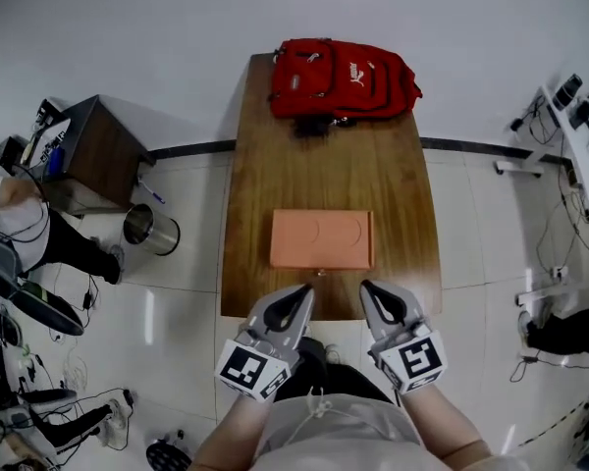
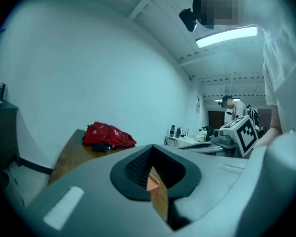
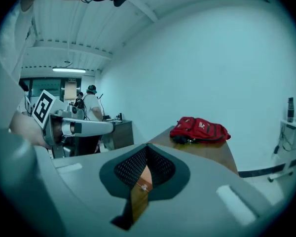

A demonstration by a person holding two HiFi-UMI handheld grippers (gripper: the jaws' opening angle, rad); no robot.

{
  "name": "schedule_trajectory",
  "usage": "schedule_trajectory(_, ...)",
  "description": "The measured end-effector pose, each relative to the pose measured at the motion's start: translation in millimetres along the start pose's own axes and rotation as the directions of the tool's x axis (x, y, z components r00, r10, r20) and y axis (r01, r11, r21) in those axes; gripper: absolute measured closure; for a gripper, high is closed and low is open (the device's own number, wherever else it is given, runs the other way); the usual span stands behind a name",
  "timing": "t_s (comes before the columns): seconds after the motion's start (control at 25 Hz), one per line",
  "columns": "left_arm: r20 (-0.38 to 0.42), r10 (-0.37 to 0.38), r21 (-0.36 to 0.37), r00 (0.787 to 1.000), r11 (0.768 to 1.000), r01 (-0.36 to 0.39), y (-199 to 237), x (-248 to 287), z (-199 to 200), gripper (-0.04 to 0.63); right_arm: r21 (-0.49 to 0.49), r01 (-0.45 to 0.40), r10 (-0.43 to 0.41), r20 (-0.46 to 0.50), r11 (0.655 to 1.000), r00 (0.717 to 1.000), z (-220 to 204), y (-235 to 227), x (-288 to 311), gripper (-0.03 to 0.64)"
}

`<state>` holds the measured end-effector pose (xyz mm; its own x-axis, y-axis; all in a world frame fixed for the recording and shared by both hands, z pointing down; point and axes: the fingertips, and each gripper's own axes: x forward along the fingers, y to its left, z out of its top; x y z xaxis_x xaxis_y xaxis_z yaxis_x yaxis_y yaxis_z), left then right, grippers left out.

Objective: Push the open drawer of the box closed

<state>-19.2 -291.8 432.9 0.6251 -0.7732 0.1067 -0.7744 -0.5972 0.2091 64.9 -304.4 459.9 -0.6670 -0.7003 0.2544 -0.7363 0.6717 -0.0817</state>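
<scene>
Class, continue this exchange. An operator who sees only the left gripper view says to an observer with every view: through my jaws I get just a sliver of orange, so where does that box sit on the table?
Observer: The head view shows the orange box centred across the wooden table, close to its near edge and well apart from the red backpack at the far end.
Operator: Does the drawer have a handle?
Observer: Yes, a small knob on the side facing you, midway along it.
Operator: Where is the right gripper?
Observer: The right gripper is by the table's near edge, right of the knob, with its jaws together.
</scene>
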Motion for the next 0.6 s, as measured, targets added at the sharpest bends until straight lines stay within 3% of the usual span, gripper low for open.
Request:
schedule_trajectory(0.24, 0.079, 0.014, 0.076, 0.997, 0.997, -0.020, -43, -40, 47, 0.589, -0.067, 0.008, 0.001, 0.125, 0.998, 0.992, 45, 22, -53, 0.607)
schedule_trajectory(0.6, 0.102, 0.003, 0.145, 0.995, 0.989, -0.017, -68, -96, 55, 0.589, -0.167, 0.108, -0.068, 0.231, 0.980, 0.971, 67, 51, -103, 0.607)
